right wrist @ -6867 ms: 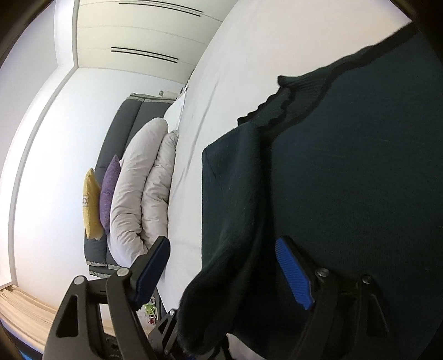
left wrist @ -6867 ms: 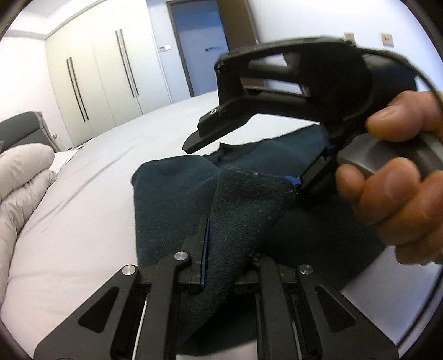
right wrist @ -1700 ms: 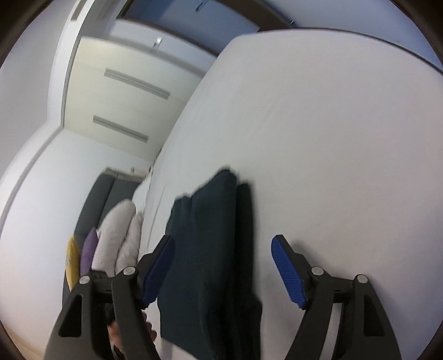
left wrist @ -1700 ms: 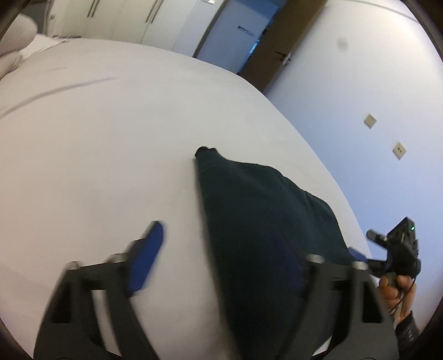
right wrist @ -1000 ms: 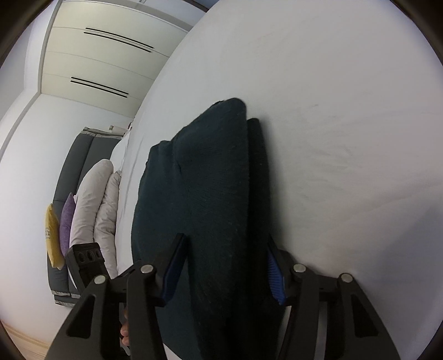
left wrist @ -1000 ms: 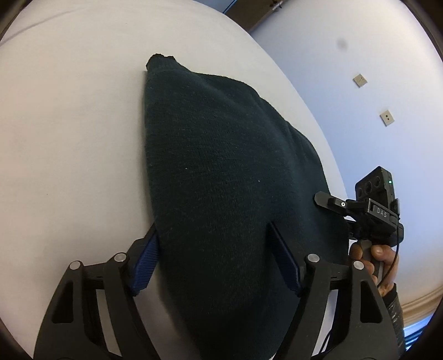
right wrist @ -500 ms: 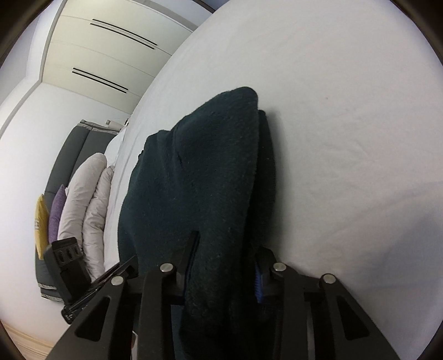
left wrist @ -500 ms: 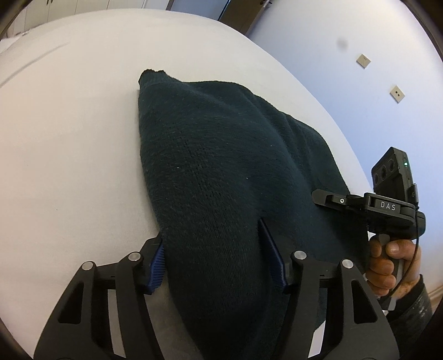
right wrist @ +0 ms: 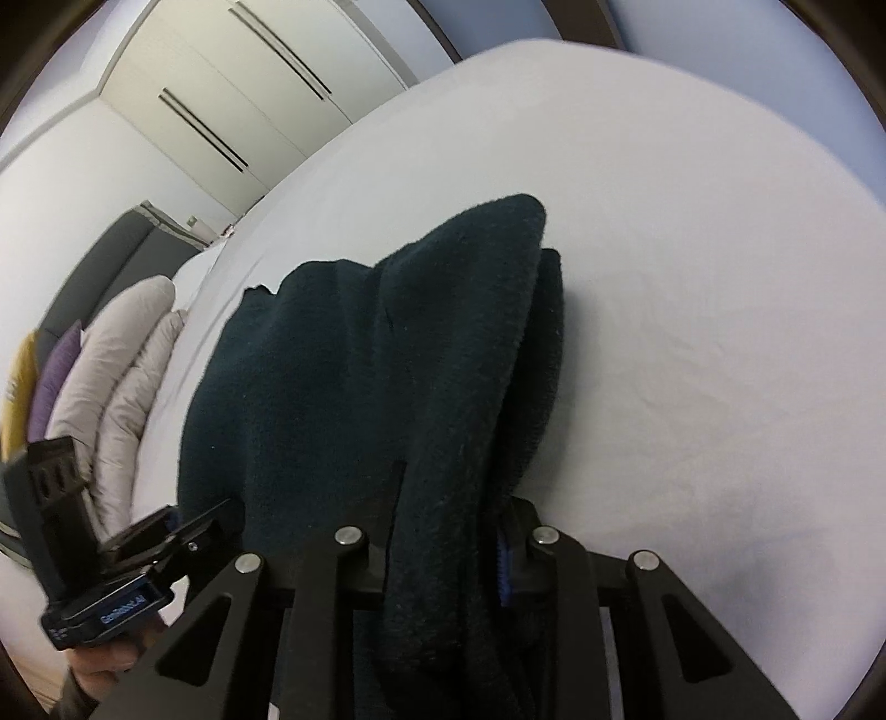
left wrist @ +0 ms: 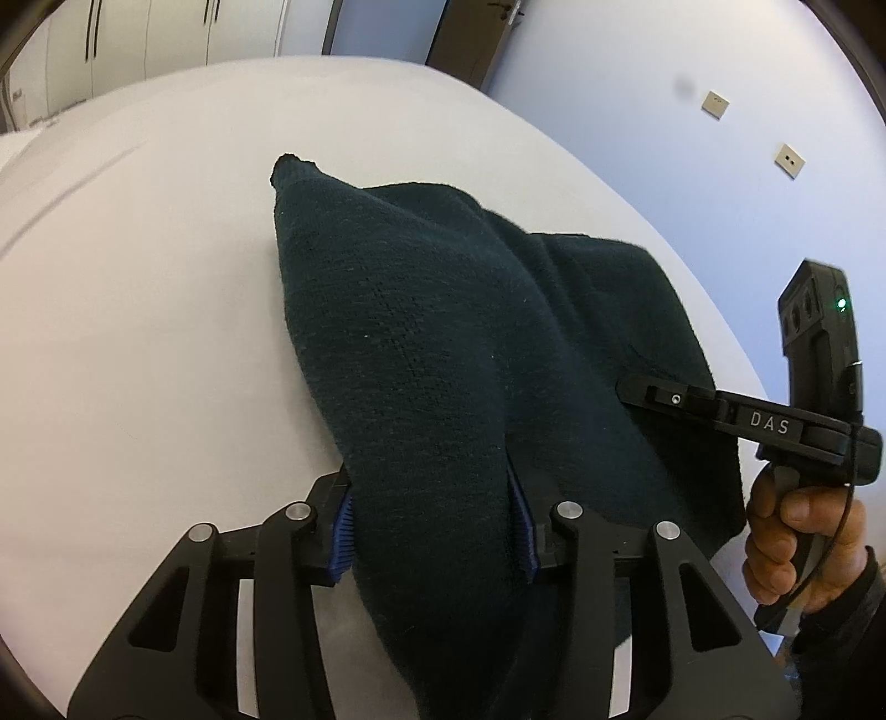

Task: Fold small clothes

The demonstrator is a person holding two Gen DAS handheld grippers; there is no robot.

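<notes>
A dark green knitted sweater [left wrist: 421, 343] lies folded in a thick bundle on the white bed [left wrist: 138, 310]. My left gripper [left wrist: 434, 526] is shut on the near end of the bundle, the cloth bulging between its blue pads. My right gripper [right wrist: 446, 540] is shut on the other end of the same sweater [right wrist: 354, 360]. The right gripper also shows in the left wrist view [left wrist: 736, 421] at the sweater's right edge, and the left gripper shows in the right wrist view [right wrist: 160, 531] at the lower left. The cloth hides both grippers' fingertips.
A pale grey duvet [right wrist: 122, 354] with purple and yellow pillows [right wrist: 50, 365] lies at the bed's head. White wardrobes [right wrist: 232, 94] and a door [left wrist: 470, 39] stand beyond the bed. A wall with sockets [left wrist: 789, 160] runs along the bed's right side.
Both grippers came down over the folded sweater's ends and closed on it. The bundle now rises off the bed between them, bunched up in the middle.
</notes>
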